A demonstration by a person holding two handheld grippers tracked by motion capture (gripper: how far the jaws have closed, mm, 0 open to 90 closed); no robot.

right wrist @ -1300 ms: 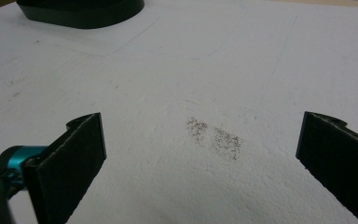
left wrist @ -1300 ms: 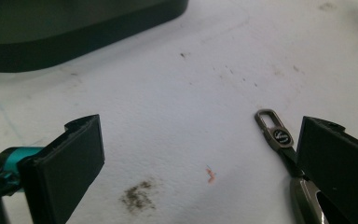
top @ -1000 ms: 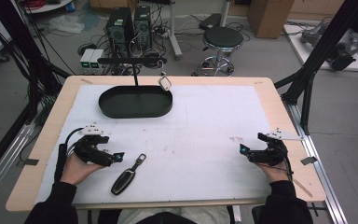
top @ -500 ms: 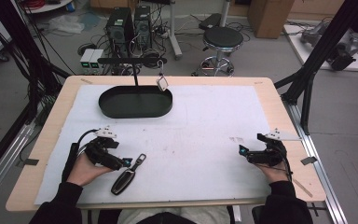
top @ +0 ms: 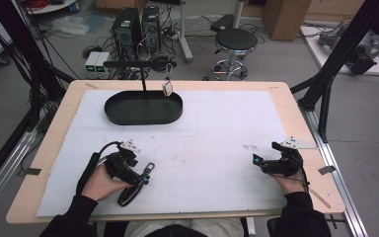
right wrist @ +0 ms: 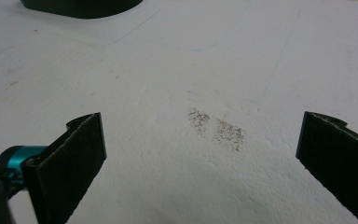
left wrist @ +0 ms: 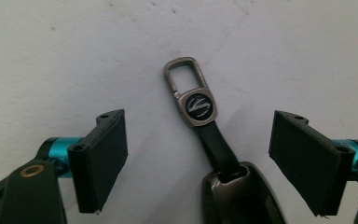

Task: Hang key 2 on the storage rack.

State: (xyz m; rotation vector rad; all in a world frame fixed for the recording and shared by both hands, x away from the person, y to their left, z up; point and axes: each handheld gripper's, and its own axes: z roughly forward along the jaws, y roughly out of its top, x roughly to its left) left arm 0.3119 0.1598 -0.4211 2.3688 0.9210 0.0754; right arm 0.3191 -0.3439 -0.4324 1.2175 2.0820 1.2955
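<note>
Between closing left gripper (left wrist: pixel 200 163) fingers (left wrist: pixel 100 158): car key (left wrist: pixel 223 172), untouched.

Only marking found: a silver swoosh-like emblem on the round black badge (left wrist: pixel 198 106) of the dark leather-strapped car key fob (left wrist: pixel 235 186); no letters or numbers legible on it.
</note>
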